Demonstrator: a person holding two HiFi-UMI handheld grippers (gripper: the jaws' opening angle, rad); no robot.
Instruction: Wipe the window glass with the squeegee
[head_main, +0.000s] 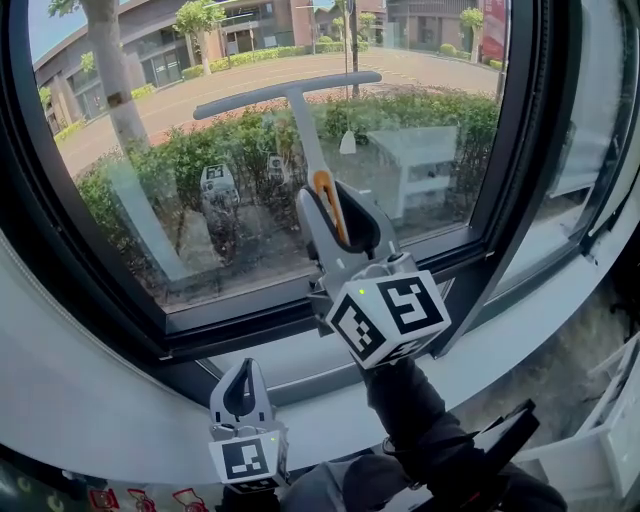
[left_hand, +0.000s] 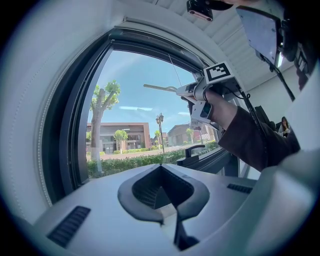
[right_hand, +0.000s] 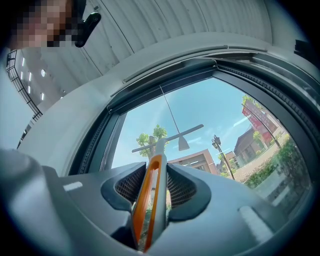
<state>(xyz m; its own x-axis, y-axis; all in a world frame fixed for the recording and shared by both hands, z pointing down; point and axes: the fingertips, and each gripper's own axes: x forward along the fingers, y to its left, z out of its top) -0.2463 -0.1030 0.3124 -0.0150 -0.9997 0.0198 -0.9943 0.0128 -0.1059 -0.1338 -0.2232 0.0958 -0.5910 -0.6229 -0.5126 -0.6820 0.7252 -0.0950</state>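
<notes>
Right claw: my right gripper (head_main: 335, 215), centre frame, is clenched on the orange-inlaid handle of the grey T-shaped squeegee (head_main: 285, 92), which lets me steer the blade.
Squeegee: its crossbar sits high on the clear window glass (head_main: 180, 210), upper centre, placed, I judge, for a downward pull.
Left claw: my left gripper (head_main: 240, 392), lower left, is closed on nothing and parked below the stroke.

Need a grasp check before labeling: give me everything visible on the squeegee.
The squeegee is T-shaped and plastic-looking: a long pale grey blade bar, a grey neck, and a grey handle with an orange inlay. The right tool is shut on the handle, jaws pressing its two sides. It is held in front of the window glass, bar near the pane's top, slightly tilted, left end lower. Whether the blade touches the glass cannot be told.
</notes>
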